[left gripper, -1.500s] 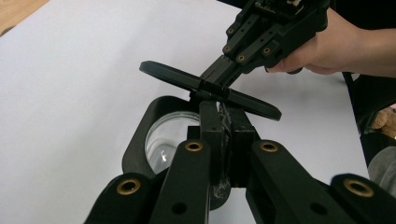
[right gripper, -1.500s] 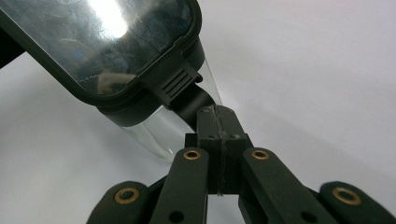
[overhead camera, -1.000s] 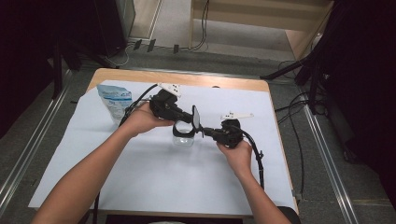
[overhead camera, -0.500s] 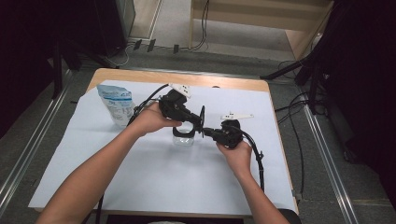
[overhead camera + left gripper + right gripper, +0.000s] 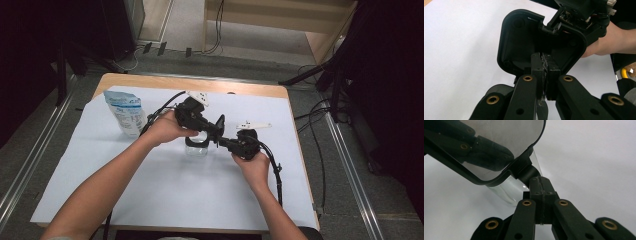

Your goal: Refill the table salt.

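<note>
Held up just above a clear glass [image 5: 196, 149] near table [image 5: 150, 200] centre: 1 black mirror [image 5: 220, 123]. Clamped at the rim by left gripper [image 5: 215, 132], at the stem by right gripper [image 5: 224, 141]. At 10 o'clock, 1 pouch [image 5: 125, 112].

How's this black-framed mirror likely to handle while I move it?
Probably stiff: the mirror keeps its frame shape while gripped. Its glossy face looks breakable, so avoid knocks. The right gripper holds it by a narrow stem alone, so a push from the left gripper might swing it.
</note>
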`<state>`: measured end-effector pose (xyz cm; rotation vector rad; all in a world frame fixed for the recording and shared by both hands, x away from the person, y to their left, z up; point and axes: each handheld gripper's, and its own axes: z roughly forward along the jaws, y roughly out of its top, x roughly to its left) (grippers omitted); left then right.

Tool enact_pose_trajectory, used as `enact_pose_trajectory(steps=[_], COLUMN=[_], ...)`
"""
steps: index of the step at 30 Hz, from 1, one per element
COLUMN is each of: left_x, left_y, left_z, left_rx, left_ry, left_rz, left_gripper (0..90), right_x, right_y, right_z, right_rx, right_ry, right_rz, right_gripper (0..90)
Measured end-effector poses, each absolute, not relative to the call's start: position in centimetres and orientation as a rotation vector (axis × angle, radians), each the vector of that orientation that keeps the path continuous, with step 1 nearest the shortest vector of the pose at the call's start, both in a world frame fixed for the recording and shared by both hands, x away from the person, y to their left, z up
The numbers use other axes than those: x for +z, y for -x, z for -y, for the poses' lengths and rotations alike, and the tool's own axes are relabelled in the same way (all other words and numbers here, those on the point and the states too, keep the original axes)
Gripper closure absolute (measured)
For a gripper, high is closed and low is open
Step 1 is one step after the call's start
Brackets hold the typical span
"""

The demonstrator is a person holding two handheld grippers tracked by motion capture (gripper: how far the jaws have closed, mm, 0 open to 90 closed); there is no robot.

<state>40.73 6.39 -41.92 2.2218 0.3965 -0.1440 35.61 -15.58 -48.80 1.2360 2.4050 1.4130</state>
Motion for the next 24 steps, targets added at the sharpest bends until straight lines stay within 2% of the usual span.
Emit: enact_pose_trajectory(steps=[15,24], left_x=[-41.6,-41.1], left_y=[-40.8,-40.8], left_z=[-6.8,-8.7], left_rx=[-0.136,-0.133], left_ry=[-2.23,-2.205], left_rz=[-0.406,-0.443], left_gripper=[86.6,65.2], right_x=[-48.9,-48.6], right_y=[-35.5,-35.6], right_z=[15.5,16.1], right_rx=[1.406,1.408], right_ry=[-1.226,-1.236], right_rz=[-2.408,-2.394], right_gripper=[90.0,90.0])
